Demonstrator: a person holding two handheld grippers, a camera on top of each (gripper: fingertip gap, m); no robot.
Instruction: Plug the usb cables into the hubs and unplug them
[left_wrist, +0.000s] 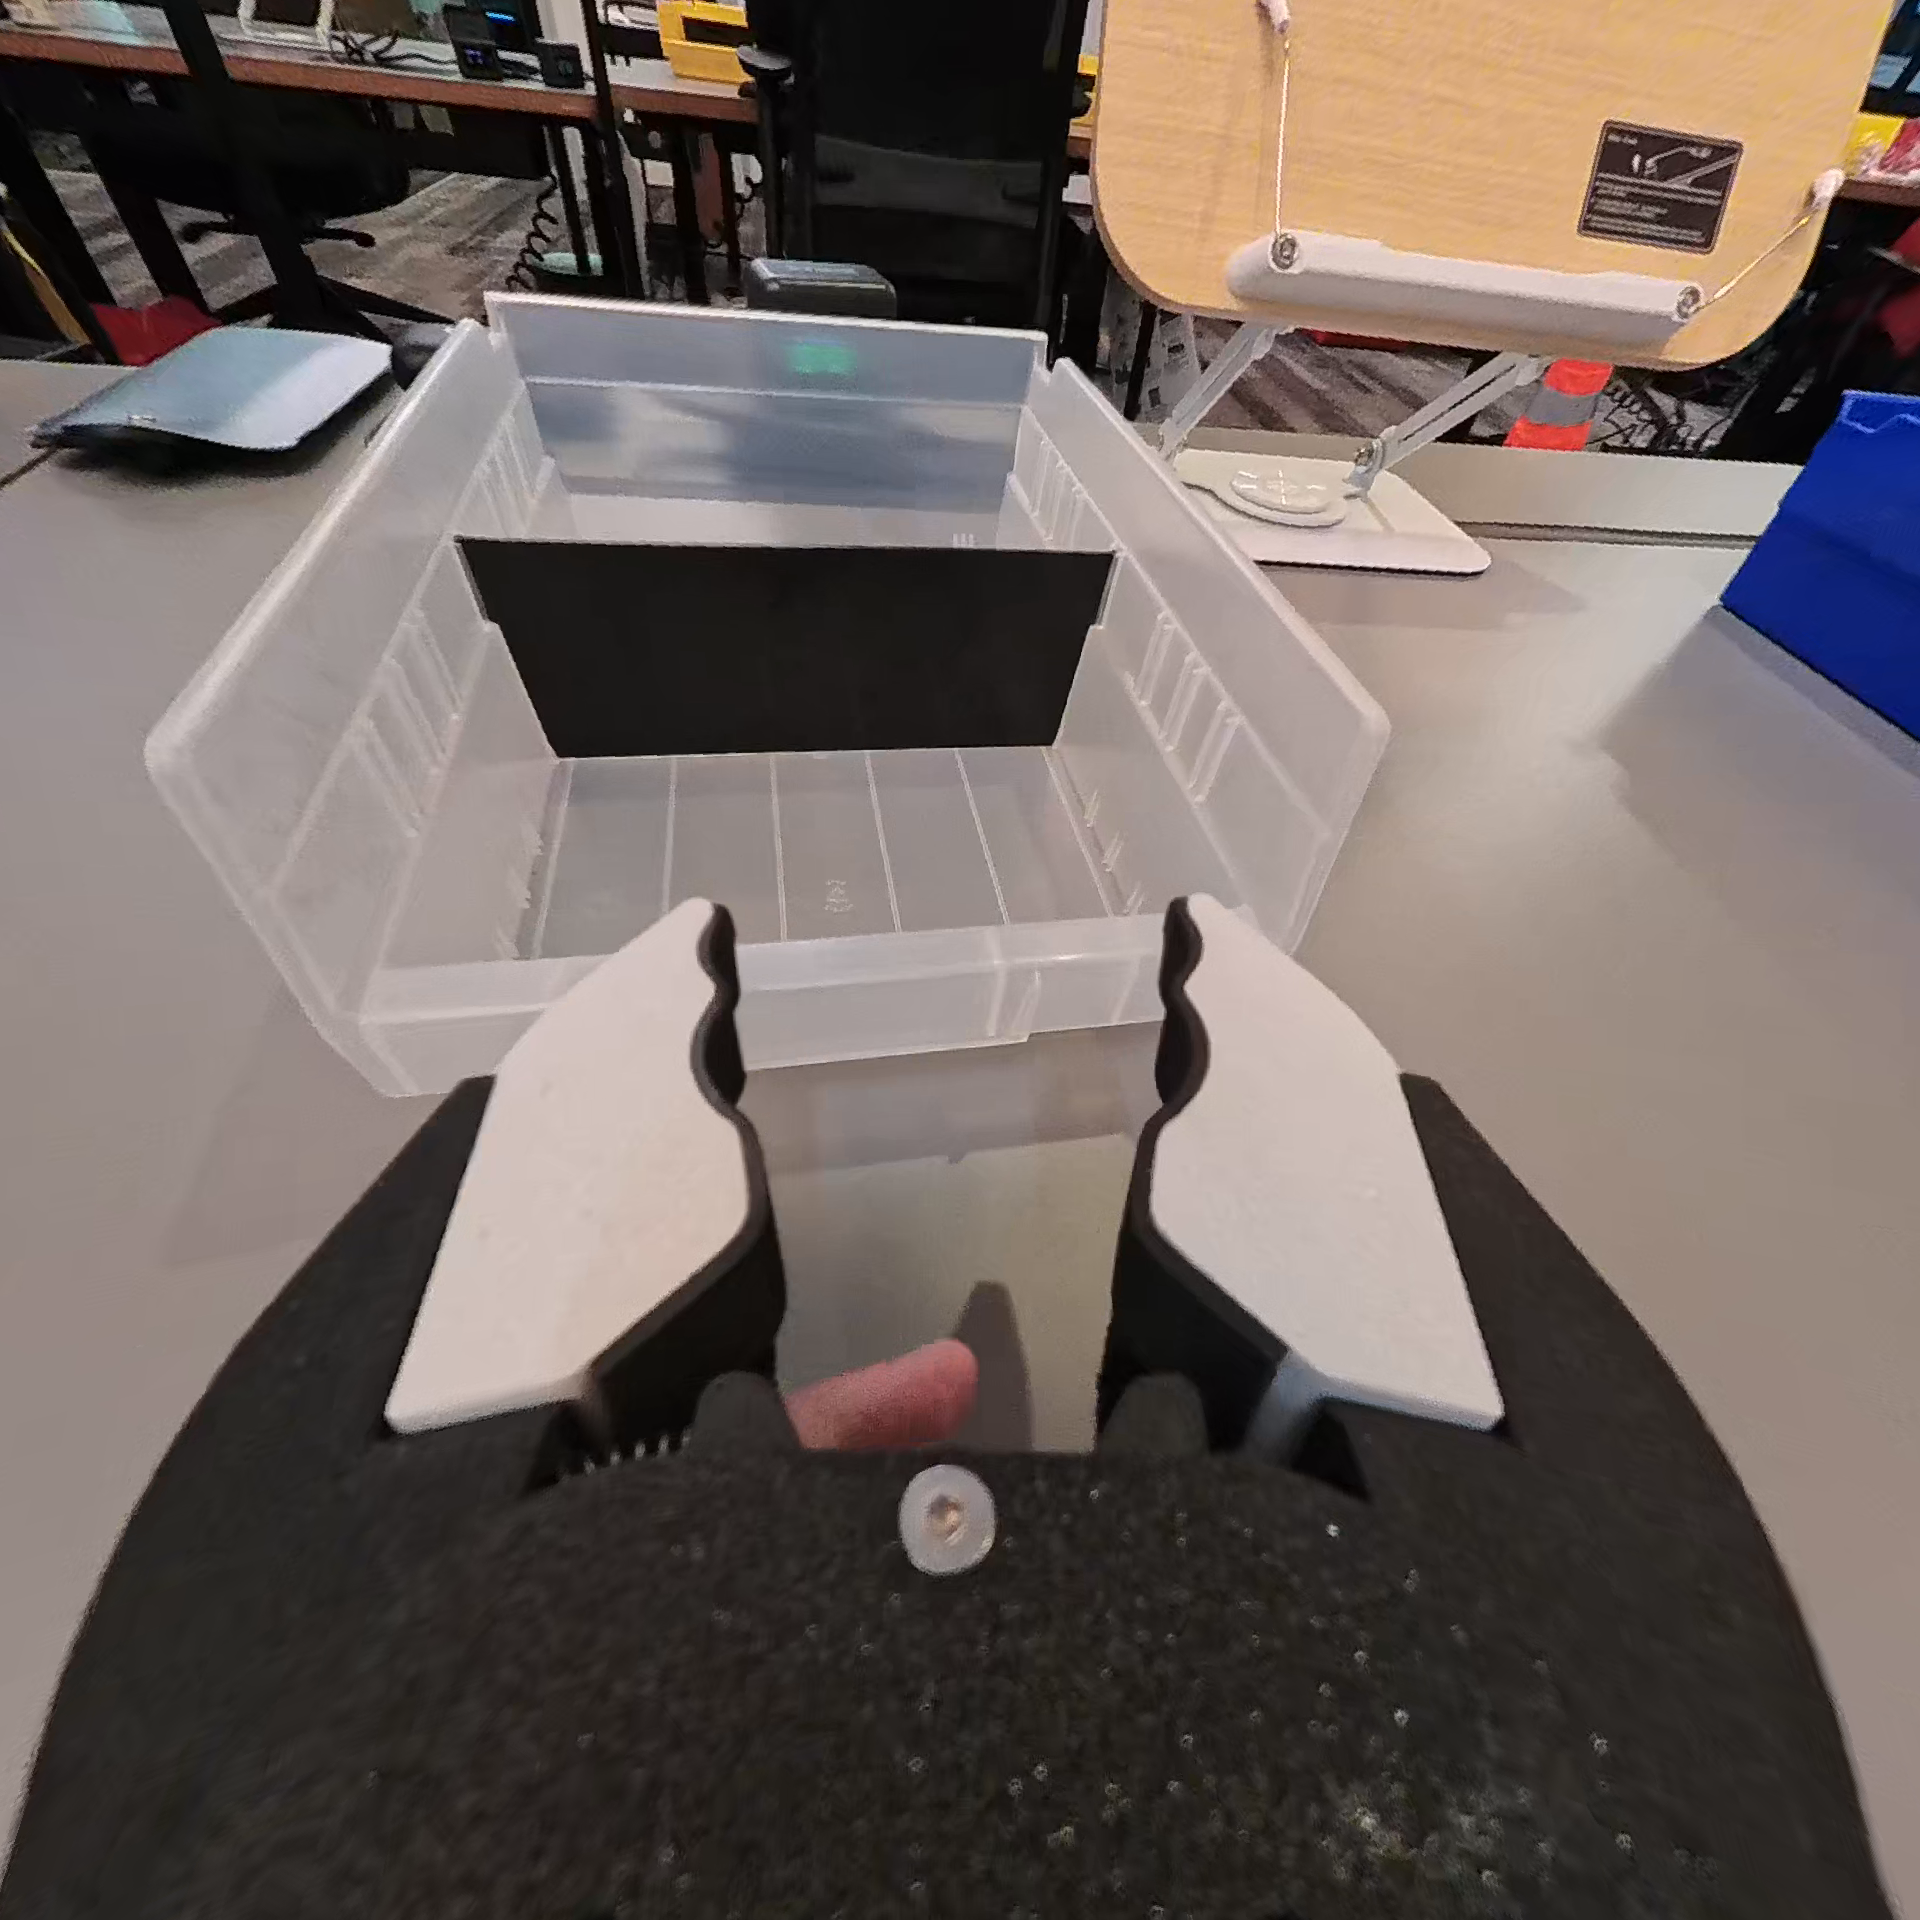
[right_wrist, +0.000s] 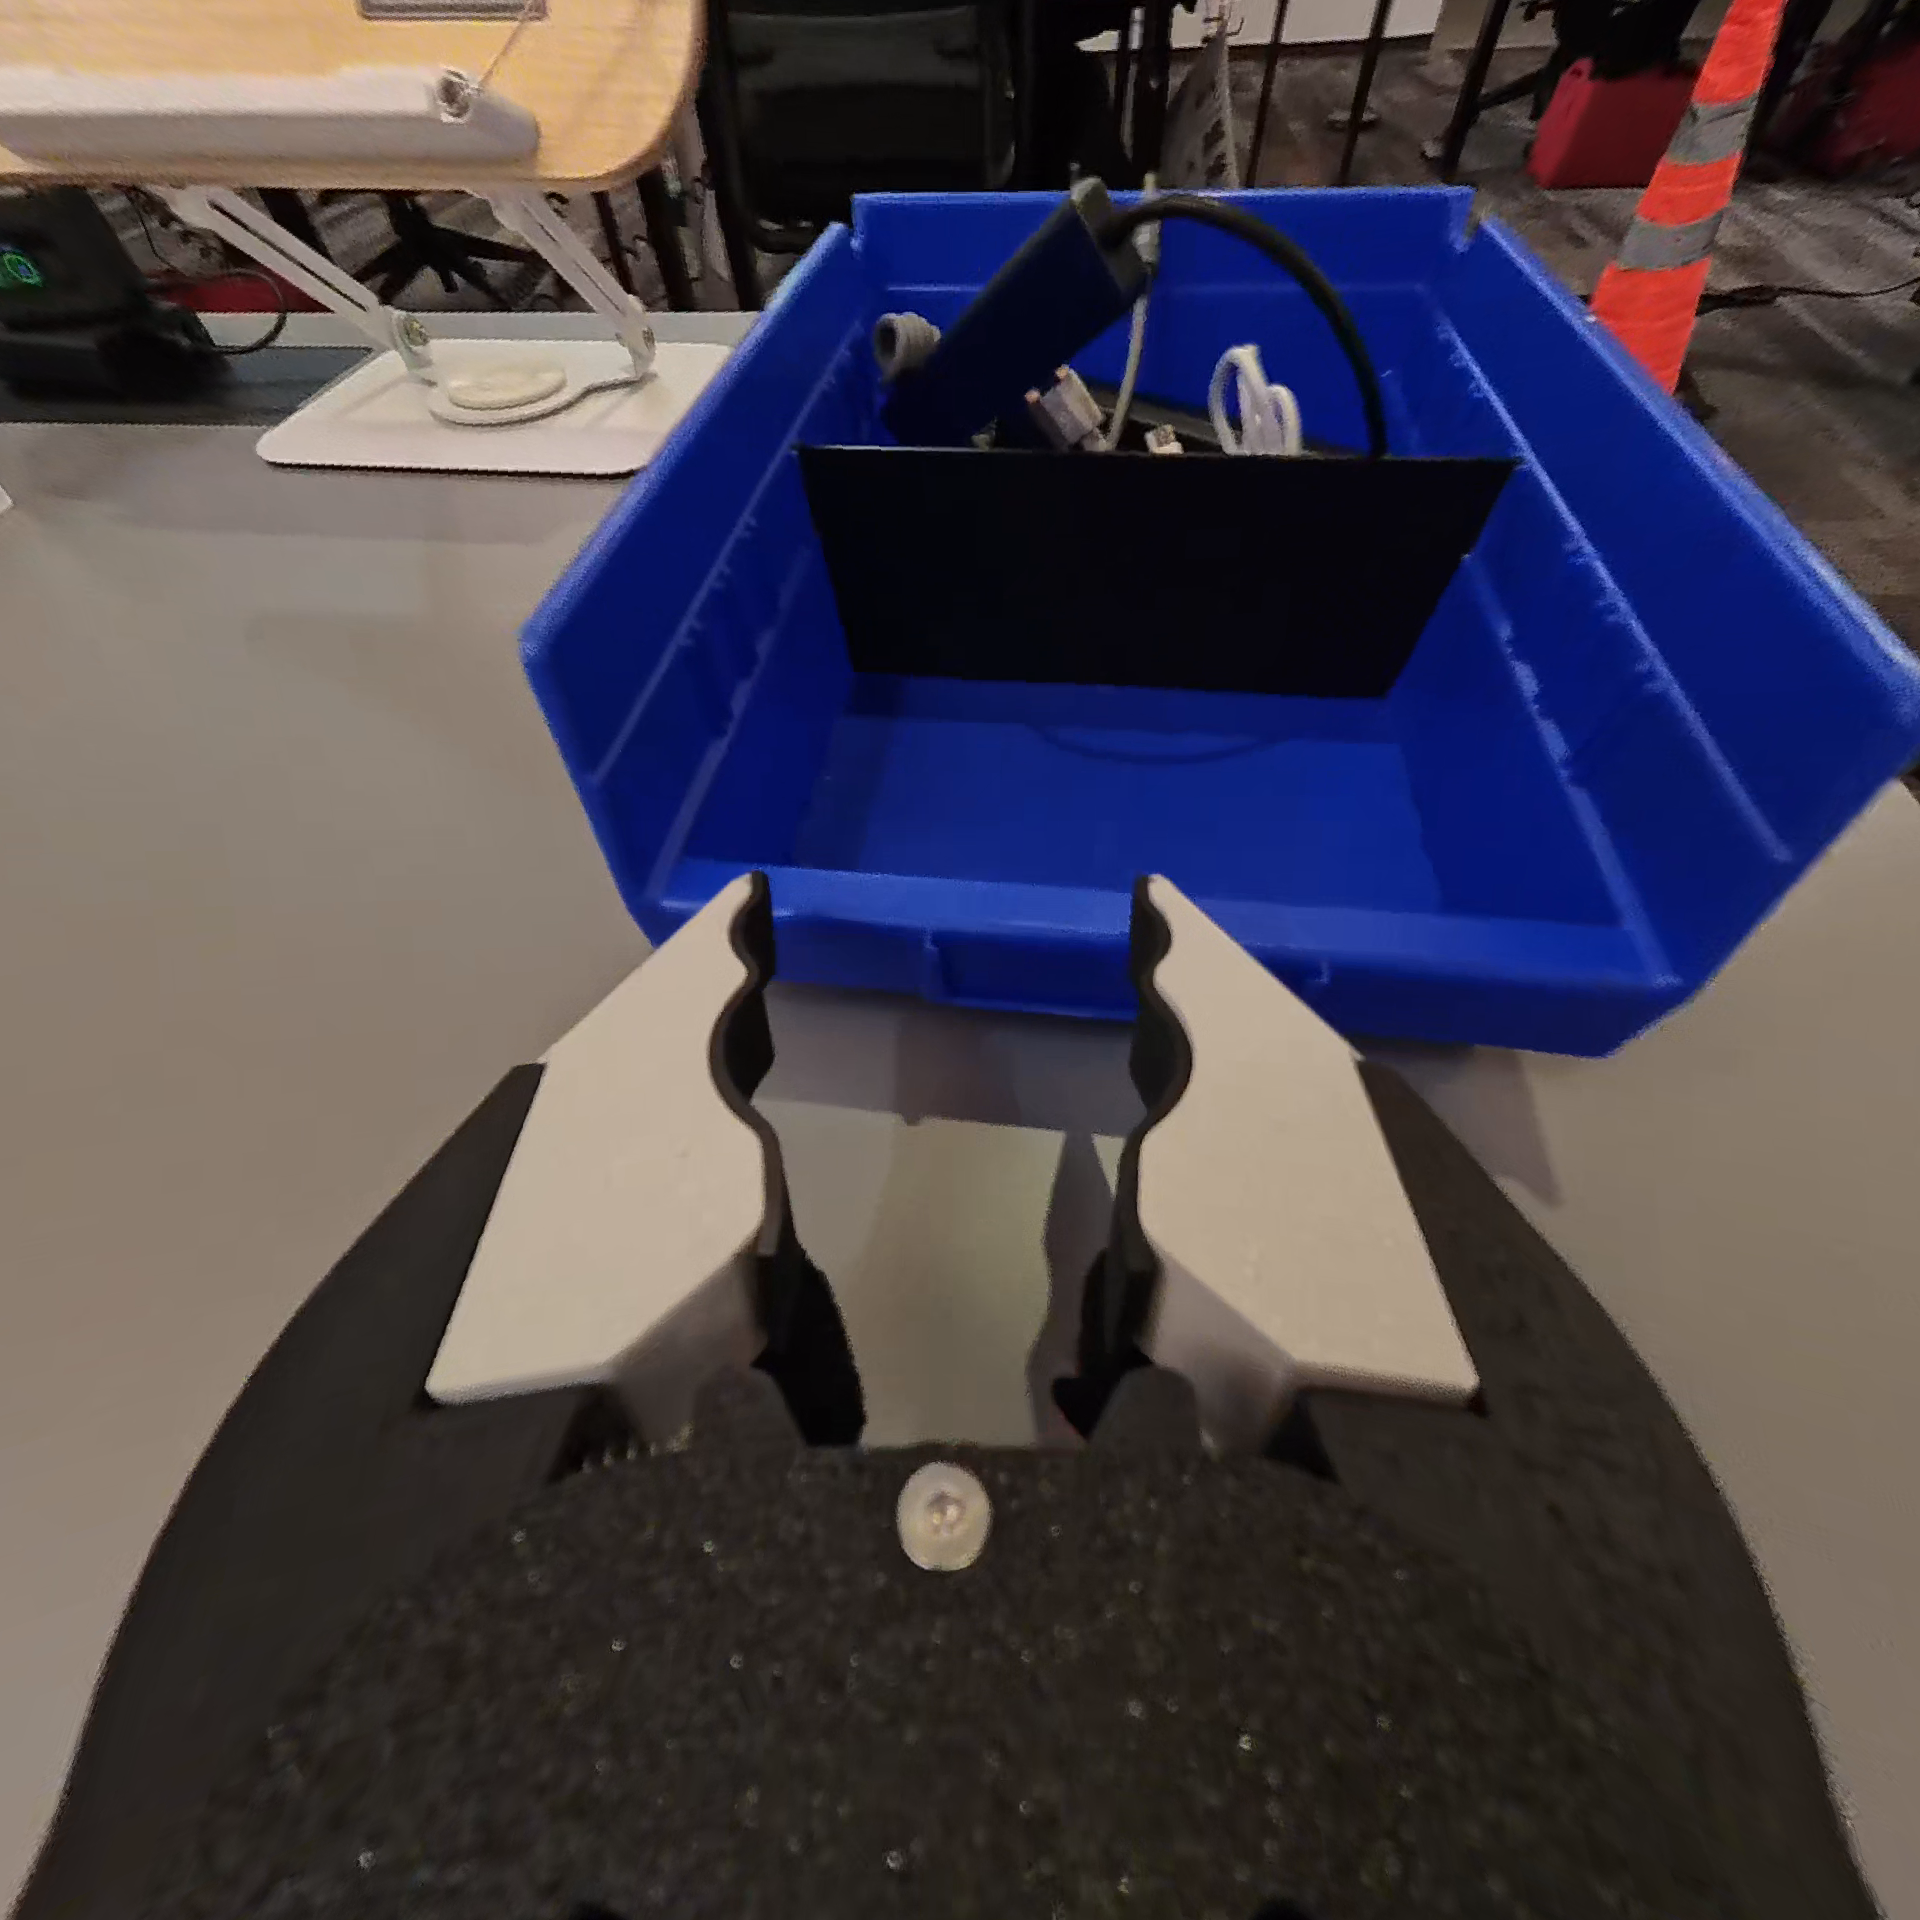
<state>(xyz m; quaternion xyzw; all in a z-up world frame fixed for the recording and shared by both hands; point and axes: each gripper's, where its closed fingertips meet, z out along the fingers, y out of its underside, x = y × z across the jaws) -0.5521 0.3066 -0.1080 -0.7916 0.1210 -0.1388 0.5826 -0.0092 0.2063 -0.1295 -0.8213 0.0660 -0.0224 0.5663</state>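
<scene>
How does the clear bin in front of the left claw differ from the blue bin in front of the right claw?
The see-through plastic bin shows the table through its walls; the opaque blue plastic bin does not. The clear bin appears empty on both sides of its black divider panel; the blue bin's far compartment, behind its own black divider, holds a dark hub and cables. Both share an empty near compartment.

Ahead of the left gripper (left_wrist: 951, 935) a see-through, glossy plastic bin (left_wrist: 260, 748) is sitting on a smooth matt grey table (left_wrist: 1558, 935) — ahead of the right gripper (right_wrist: 951, 914), an opaque blue plastic bin (right_wrist: 1662, 727) is looking slightly shiny — both dividers looking matt black.
</scene>
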